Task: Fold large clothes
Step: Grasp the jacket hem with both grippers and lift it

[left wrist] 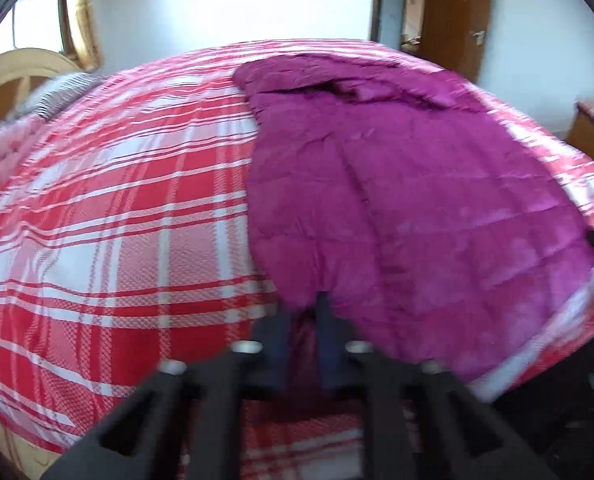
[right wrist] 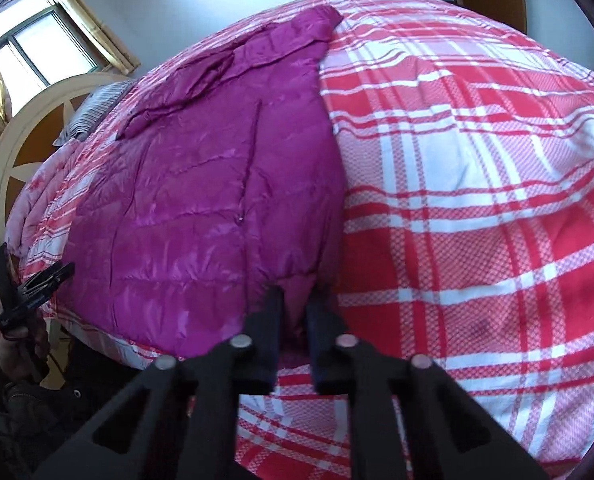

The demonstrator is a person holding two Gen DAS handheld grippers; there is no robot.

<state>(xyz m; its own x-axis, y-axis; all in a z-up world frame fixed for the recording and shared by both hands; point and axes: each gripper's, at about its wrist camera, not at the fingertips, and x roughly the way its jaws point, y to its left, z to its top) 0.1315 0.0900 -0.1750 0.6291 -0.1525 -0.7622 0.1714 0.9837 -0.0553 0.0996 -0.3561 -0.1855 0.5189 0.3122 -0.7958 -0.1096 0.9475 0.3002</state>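
Note:
A large magenta quilted down jacket (left wrist: 409,208) lies spread on a red-and-white plaid bed cover (left wrist: 117,216). My left gripper (left wrist: 307,304) is shut on the jacket's near hem corner. In the right wrist view the jacket (right wrist: 201,208) fills the left half of the bed cover (right wrist: 477,200), and my right gripper (right wrist: 297,296) is shut on its other near hem corner. The left gripper also shows at the far left of the right wrist view (right wrist: 37,284). The jacket's hood or collar end lies at the far side.
A cream and brown headboard (right wrist: 25,152) and a striped pillow (right wrist: 93,108) stand at the bed's head. A window (right wrist: 41,44) is behind it. A brown wooden door (left wrist: 453,12) stands past the bed's far edge.

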